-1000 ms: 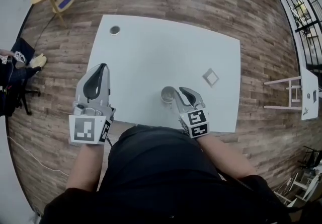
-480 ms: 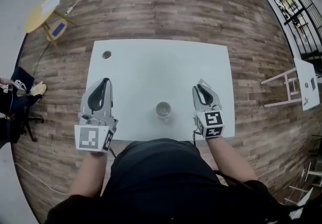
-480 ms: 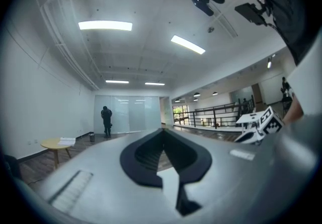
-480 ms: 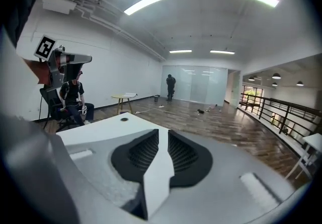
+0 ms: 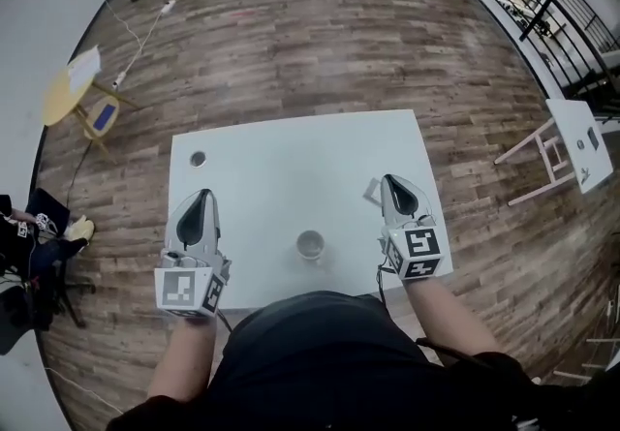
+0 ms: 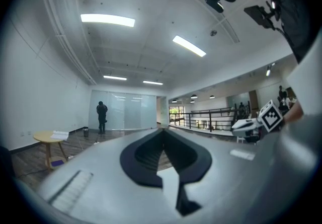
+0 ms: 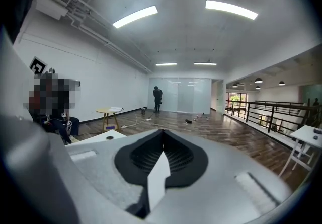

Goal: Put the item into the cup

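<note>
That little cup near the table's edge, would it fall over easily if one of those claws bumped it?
Probably. The cup looks small, so likely light. It stands upright on a smooth white table, so a low nudge may slide it and a high one tip it. Being round, it could then roll, and the near edge is close.

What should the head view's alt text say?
A small cup stands near the front edge of the white table, between the left gripper and the right gripper, both shut, empty and clear of it. A small square piece lies beside the right gripper.
</note>
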Motion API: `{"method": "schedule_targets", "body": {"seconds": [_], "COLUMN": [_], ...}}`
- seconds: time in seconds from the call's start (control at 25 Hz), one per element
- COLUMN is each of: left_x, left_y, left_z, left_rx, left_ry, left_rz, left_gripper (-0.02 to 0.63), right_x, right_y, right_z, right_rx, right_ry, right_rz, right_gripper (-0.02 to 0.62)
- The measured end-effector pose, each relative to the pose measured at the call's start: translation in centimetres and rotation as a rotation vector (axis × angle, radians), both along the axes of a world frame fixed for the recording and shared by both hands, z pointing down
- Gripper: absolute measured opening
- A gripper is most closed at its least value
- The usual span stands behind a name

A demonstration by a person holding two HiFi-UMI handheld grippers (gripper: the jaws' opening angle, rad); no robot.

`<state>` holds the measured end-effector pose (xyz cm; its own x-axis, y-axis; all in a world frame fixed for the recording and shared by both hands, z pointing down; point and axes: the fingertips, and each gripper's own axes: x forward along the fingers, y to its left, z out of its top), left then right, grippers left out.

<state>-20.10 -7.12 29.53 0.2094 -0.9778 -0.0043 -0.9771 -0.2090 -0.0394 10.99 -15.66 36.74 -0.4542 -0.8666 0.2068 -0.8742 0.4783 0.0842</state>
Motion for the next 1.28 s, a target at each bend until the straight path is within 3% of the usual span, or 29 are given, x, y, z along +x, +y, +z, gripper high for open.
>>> {"method": "schedule_targets", "body": {"seconds": [0.48, 0.68, 1.28], "left_x": [-0.7, 0.3, -0.5], "left_y": [-0.6, -1.0, -1.4], "left_z": [1.0, 0.8, 2.8], "left_rx": [0.02, 0.036, -0.012], "left_ry": [0.032, 0.007, 0.004], "left_rz": [0.049, 0.077, 0.077], "left_gripper": [0.002, 0.002, 0.002], "right_x": [-1.6, -1.6, -1.2], "right_y": [0.3, 0.3, 0.6], "right_z": [1.1, 1.4, 1.3], "right_rx": [0.0, -0.002, 0.01], "right_ry": [0.007, 0.006, -0.015], "right_rz": [0.025, 0.037, 0.074], "right_gripper": [0.002, 0.002, 0.002]}}
